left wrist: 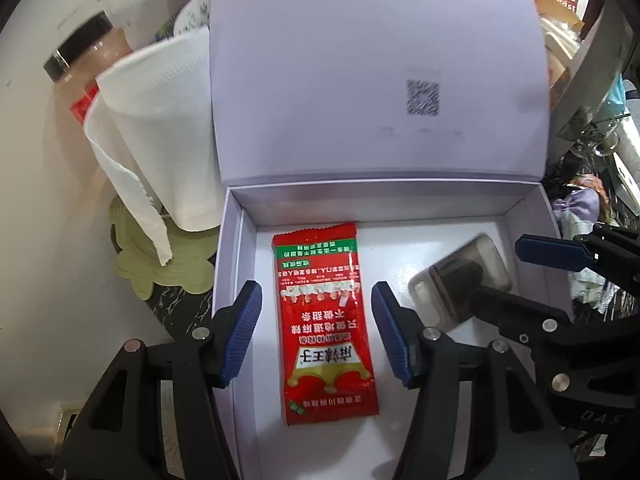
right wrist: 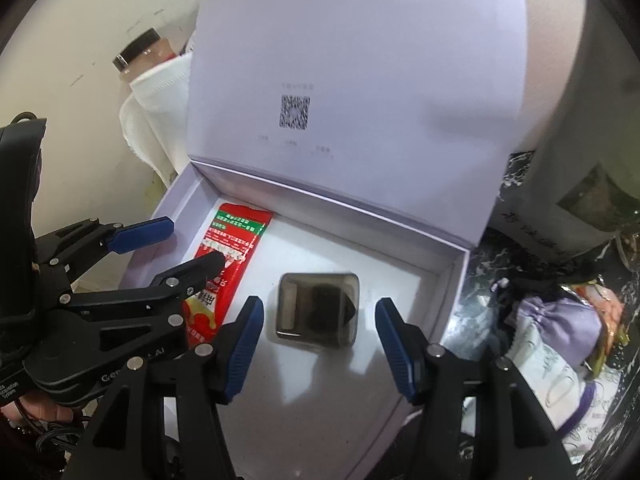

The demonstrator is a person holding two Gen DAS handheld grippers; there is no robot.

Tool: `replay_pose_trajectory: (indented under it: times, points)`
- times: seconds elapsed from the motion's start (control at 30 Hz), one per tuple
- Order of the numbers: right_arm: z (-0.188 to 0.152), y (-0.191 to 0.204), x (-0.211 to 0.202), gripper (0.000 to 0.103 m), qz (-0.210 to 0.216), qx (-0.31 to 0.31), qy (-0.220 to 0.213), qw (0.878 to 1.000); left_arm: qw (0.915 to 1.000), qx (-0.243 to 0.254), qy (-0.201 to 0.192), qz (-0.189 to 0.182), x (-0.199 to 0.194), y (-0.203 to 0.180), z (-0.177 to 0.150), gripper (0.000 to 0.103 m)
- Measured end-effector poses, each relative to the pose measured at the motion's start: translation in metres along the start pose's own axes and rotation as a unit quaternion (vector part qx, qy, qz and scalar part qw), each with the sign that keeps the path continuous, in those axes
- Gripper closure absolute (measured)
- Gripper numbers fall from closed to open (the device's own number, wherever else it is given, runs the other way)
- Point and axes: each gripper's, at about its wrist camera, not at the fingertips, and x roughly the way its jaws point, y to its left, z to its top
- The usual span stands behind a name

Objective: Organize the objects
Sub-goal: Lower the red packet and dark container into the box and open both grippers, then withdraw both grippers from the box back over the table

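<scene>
Gaping wide and empty, both grippers, left (left wrist: pixel 316 326) straddling the red sachet (left wrist: pixel 326 328) lying lengthwise along the fingers in the box's (left wrist: pixel 230 248) left half, right (right wrist: pixel 318 338) flanking the clear case (right wrist: pixel 316 310) sitting in its right half.

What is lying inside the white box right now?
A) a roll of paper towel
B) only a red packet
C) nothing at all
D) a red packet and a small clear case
D: the red packet lies flat on the floor of the white box, and the small clear case sits beside it, apart from it; both hand-held grippers hover open above them, and the paper towel roll stands outside the box.
</scene>
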Motion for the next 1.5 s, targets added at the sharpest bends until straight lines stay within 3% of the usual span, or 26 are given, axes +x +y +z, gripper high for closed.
replay_pose_trajectory:
  times: [0.3, 0.37, 0.67, 0.7, 0.9, 1.5]
  points:
    - [0.012, 0.012, -0.040, 0.044, -0.009, 0.006, -0.032, 0.999, 0.9997, 0.005, -0.024, 0.004, -0.042, -0.025, -0.010, 0.048]
    - [0.006, 0.006, -0.055, 0.044, -0.012, 0.010, -0.040, 0.999, 0.9996, 0.005, -0.028, 0.001, -0.053, 0.000, -0.010, 0.048]
    - [-0.020, -0.004, -0.130, 0.044, -0.025, 0.019, -0.070, 0.997, 0.9981, 0.026, -0.056, -0.011, -0.125, -0.008, -0.010, 0.047]
    - [-0.023, -0.006, -0.137, 0.044, -0.026, 0.021, -0.073, 0.997, 0.9977, 0.029, -0.060, -0.013, -0.144, -0.018, -0.004, 0.047]
    - [-0.041, -0.018, -0.168, 0.044, -0.041, 0.033, -0.087, 0.995, 0.9966, 0.030, -0.073, -0.026, -0.172, -0.042, -0.001, 0.047]
    - [-0.121, -0.089, -0.242, 0.044, -0.071, 0.075, -0.107, 0.989, 0.9914, 0.074, -0.085, -0.066, -0.211, -0.158, -0.025, 0.047]
